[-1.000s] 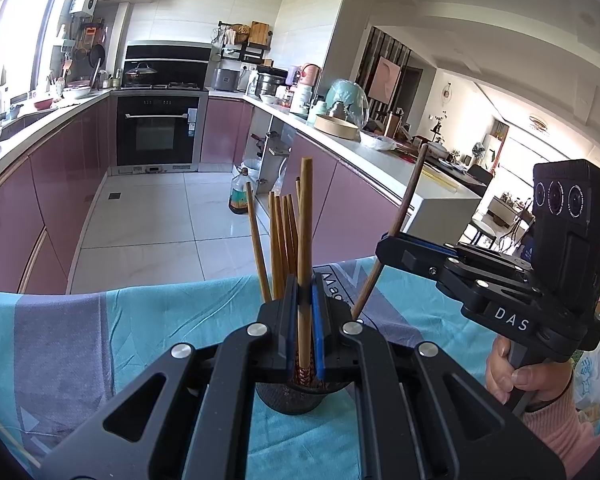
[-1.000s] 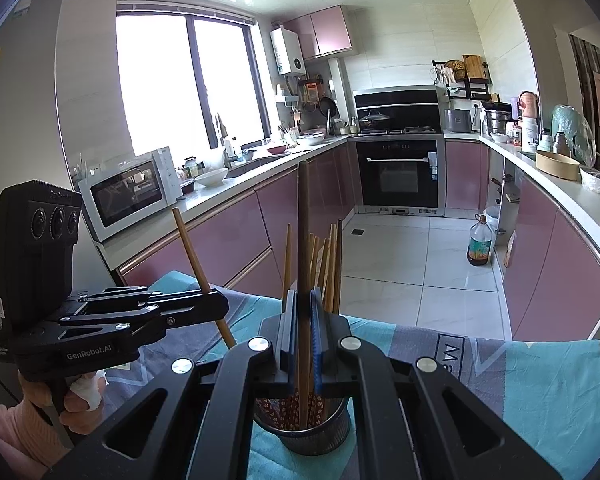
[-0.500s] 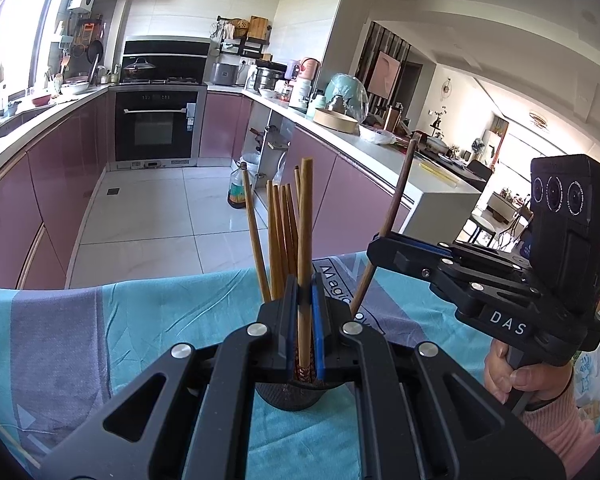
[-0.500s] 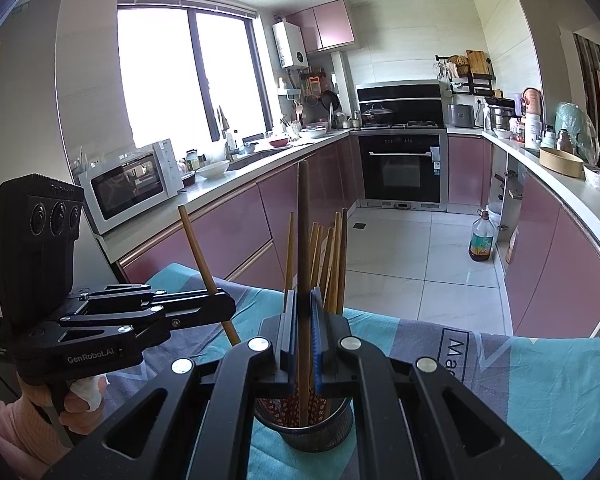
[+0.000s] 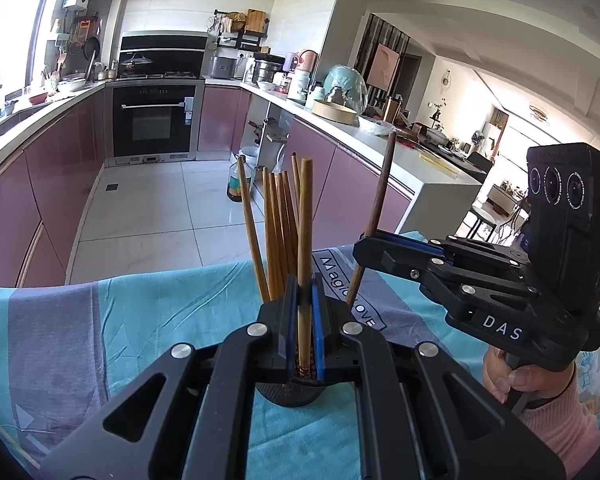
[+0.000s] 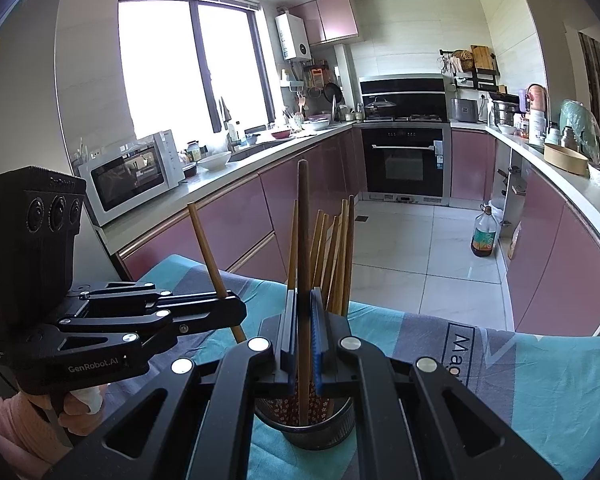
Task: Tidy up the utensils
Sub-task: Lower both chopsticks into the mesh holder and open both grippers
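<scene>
A dark mesh holder (image 5: 290, 394) (image 6: 316, 428) stands on the teal and grey cloth (image 5: 140, 320), with several wooden chopsticks (image 5: 278, 232) (image 6: 334, 256) upright in it. My left gripper (image 5: 305, 304) is shut on a light wooden chopstick (image 5: 305, 220), whose patterned lower end reaches into the holder. My right gripper (image 6: 303, 312) is shut on a dark chopstick (image 6: 303, 220) that also dips into the holder. Each view shows the other gripper too: the right gripper (image 5: 364, 246) with its dark stick, and the left gripper (image 6: 236, 312) with its light stick (image 6: 206, 244).
The table's far edge drops to a tiled kitchen floor with an oil bottle (image 6: 485, 236) on it. Pink cabinets line both sides, with an oven (image 5: 153, 120) at the back and a microwave (image 6: 130, 176) on the left counter. A hand in a pink sleeve (image 5: 540, 396) holds the right gripper.
The left gripper has shifted a little down and toward the right gripper over the holder, still holding its chopstick. The right gripper has stayed put.
</scene>
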